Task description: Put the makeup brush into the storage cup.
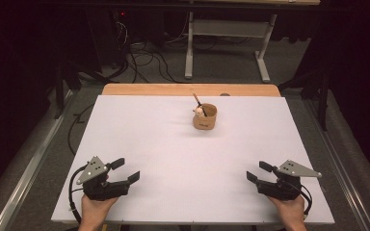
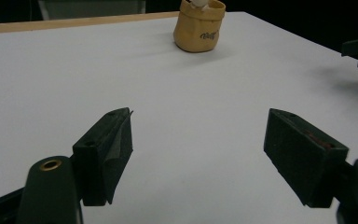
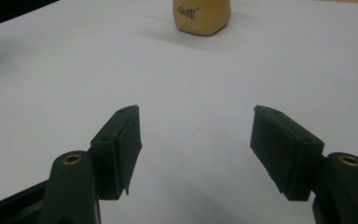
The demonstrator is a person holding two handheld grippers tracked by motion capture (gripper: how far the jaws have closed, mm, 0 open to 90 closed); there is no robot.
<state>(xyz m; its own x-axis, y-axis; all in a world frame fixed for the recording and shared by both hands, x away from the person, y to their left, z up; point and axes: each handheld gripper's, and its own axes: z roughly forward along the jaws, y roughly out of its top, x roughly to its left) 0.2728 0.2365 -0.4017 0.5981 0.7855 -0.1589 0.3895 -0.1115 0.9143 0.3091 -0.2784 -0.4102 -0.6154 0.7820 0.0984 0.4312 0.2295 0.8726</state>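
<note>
One white table top (image 1: 173, 159), broad and bare across most of its surface, with a strip of wooden edge (image 1: 149, 89) at its far side. Two hand-held grippers near the front edge, well apart: left gripper (image 1: 126, 170) and right gripper (image 1: 258, 172), each with jaws spread wide and nothing between them. One small tan pot (image 1: 204, 117), upright toward the far middle, printed lettering illegible, holding a thin dark stick (image 1: 197, 101) and a pale item, possibly a figurine.

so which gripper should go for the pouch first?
Right, marginally. The pouch stands far-centre, a bit right of the midline, so the right gripper has slightly less to cover than the left gripper. Both are open, nothing blocking either path.
</note>
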